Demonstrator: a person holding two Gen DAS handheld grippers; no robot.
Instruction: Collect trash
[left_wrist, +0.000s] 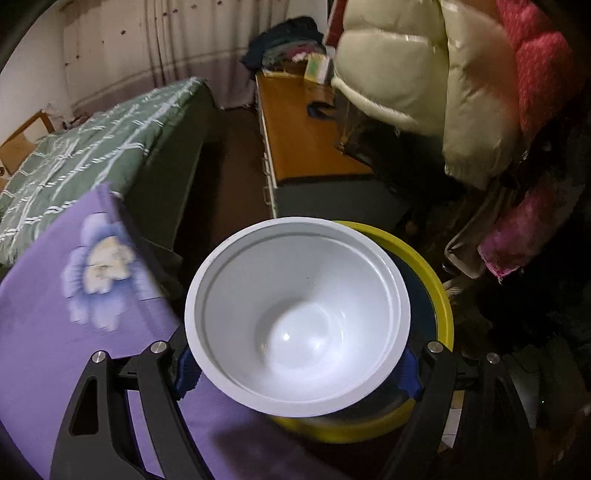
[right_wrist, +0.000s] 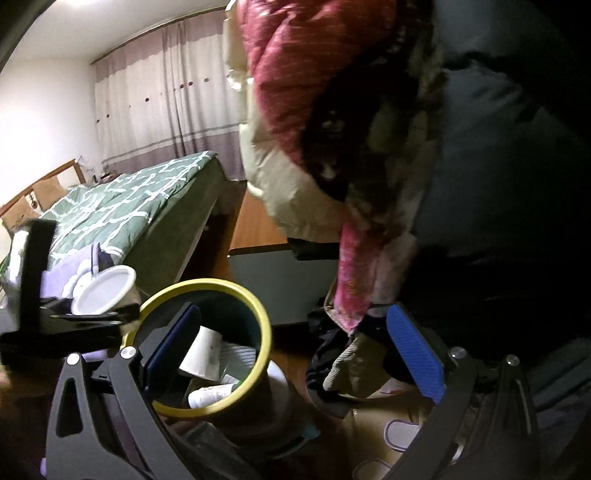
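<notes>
Left wrist: one white bowl (left_wrist: 297, 317) clamped over one bin (left_wrist: 436, 280).

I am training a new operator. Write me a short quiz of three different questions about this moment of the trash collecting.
1. True or false: the left gripper is shut on the white bowl.
2. Multiple choice: the rim of the trash bin is A) red, B) yellow, C) white.
3. Fill in: the right gripper is ____ and holds nothing.

Key
1. True. Its blue pads press both sides of the bowl, which is held beside and partly over the bin.
2. B. The bin already has paper and packaging inside.
3. Open. Its fingers stand wide apart, one at the bin's mouth.
</notes>
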